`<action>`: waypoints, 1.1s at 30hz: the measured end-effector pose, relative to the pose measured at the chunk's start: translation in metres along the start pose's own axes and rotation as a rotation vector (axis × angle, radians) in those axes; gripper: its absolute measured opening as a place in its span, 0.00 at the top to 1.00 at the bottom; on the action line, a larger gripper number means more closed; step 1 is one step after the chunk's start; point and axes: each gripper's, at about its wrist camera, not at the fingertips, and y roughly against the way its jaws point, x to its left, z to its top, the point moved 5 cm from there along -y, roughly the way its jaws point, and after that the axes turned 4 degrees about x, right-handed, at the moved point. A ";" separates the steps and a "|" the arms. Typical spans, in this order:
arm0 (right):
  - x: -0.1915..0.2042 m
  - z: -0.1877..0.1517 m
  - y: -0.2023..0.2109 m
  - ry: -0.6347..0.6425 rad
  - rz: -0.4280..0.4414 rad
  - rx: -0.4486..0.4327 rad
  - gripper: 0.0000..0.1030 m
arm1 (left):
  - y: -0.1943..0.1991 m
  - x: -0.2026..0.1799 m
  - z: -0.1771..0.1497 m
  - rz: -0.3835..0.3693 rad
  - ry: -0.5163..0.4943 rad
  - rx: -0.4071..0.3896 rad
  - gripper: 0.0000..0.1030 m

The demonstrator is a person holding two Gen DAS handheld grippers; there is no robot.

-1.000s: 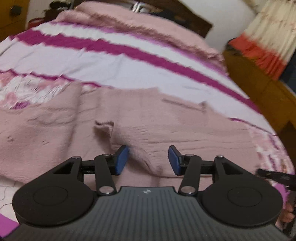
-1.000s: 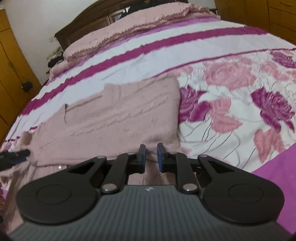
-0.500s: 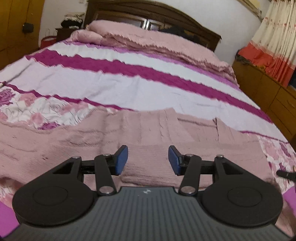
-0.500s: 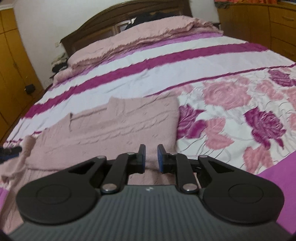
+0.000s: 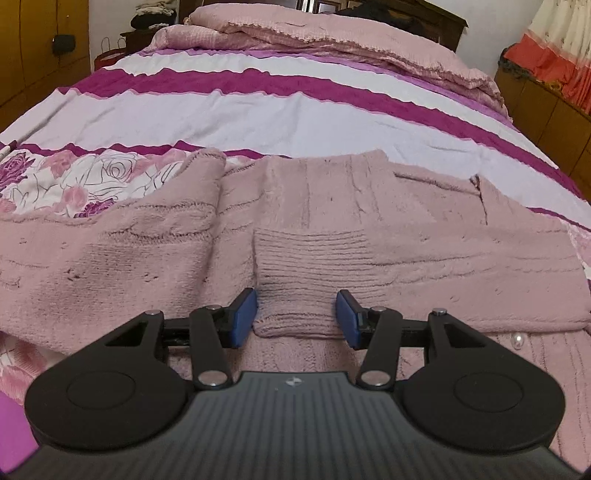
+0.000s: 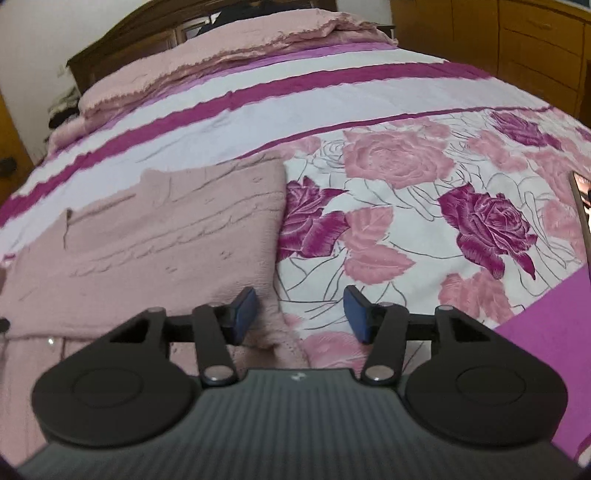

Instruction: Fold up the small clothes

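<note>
A pink knit sweater lies flat on the bed with its sleeve folded across the body. The ribbed cuff of that sleeve lies between the blue pads of my left gripper, which stands open and does not pinch it. In the right wrist view the sweater fills the left half. My right gripper hovers over its right edge with its jaws opening. The left pad is over the knit, the right pad over the bedspread, and nothing is pinched between them.
The floral and striped bedspread stretches right of the sweater. A folded pink blanket lies at the headboard. Wooden cabinets and an orange-and-cream curtain flank the bed. A pearl button shows on the knit. A dark flat object lies at the right edge.
The right gripper's jaws have gone from shut to wide apart. The sleeve, crumpled and raised a second ago, now lies flat across the sweater. The left gripper's jaws stay as wide as before.
</note>
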 end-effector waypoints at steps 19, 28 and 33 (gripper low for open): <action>0.086 -0.003 0.078 0.099 0.280 -0.019 0.34 | 0.096 0.061 -0.003 0.153 0.120 -0.096 0.24; 0.102 -0.024 0.079 0.109 0.290 0.005 0.34 | 0.107 0.122 -0.023 0.228 0.260 -0.080 0.23; 0.099 -0.043 0.062 0.079 0.278 0.062 0.34 | 0.105 0.142 -0.031 0.243 0.322 -0.075 0.22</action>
